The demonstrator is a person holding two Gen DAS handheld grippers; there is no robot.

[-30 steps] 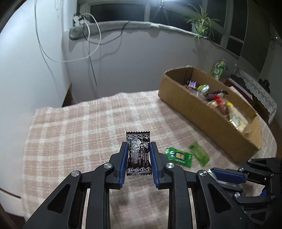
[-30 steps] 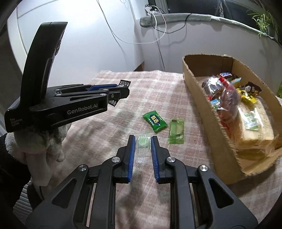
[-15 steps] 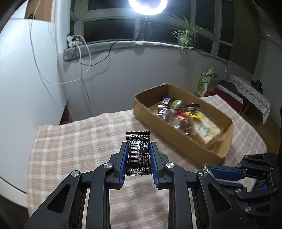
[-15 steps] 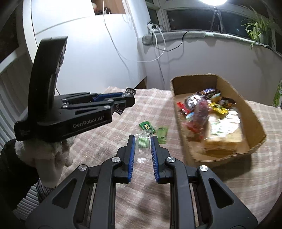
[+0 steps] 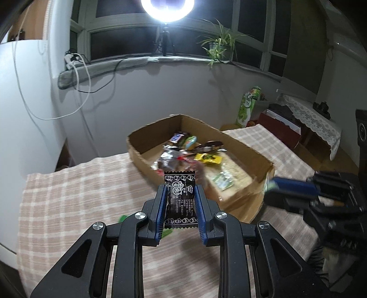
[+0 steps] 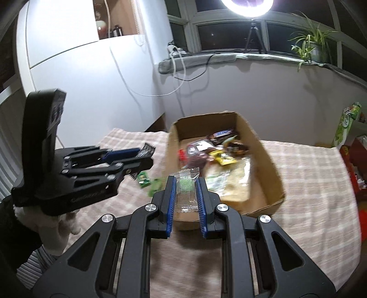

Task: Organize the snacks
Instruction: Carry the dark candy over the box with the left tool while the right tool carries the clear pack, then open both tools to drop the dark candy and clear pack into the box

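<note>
My left gripper (image 5: pixel 180 191) is shut on a black candy packet (image 5: pixel 180 199) and holds it in the air before the near wall of the cardboard box (image 5: pixel 142 160). My right gripper (image 6: pixel 185 183) is shut on a clear packet with a green sweet (image 6: pixel 186 190), held above the box's near left corner (image 6: pixel 170 146). The box holds several wrapped snacks (image 6: pixel 220 151). The left gripper also shows in the right wrist view (image 6: pixel 140 158), left of the box. The right gripper shows at the right of the left wrist view (image 5: pixel 273 183).
Two green packets (image 6: pixel 149 182) lie on the checked tablecloth (image 6: pixel 309 183) left of the box. A wall and windowsill with a ring light (image 5: pixel 167 9) and a plant (image 5: pixel 218 48) stand behind. A green carton (image 5: pixel 247 105) stands beyond the table at the right.
Both grippers have risen and moved toward the box with their packets. The box now sits closer and more central in both views.
</note>
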